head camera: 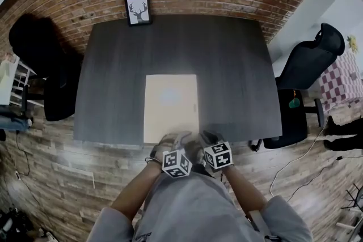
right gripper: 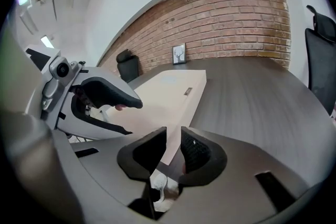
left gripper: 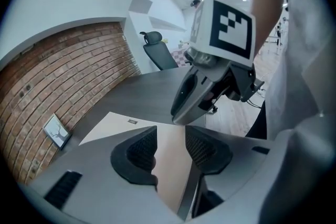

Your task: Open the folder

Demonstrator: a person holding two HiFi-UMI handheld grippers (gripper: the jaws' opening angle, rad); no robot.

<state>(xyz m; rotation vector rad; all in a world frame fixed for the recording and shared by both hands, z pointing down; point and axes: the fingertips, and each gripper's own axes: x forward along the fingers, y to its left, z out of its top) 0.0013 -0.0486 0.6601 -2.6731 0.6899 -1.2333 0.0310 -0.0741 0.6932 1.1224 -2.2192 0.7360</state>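
Dark table [head camera: 227, 65] w/ folder [head camera: 170, 107], framed deer pic [head camera: 138, 9]

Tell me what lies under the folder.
The folder lies flat and closed on the dark table. Only tabletop shows around it; anything beneath or inside is covered.

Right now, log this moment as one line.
folder: closed, flat on table | left gripper: open, empty | right gripper: open, empty | both: by folder's near edge
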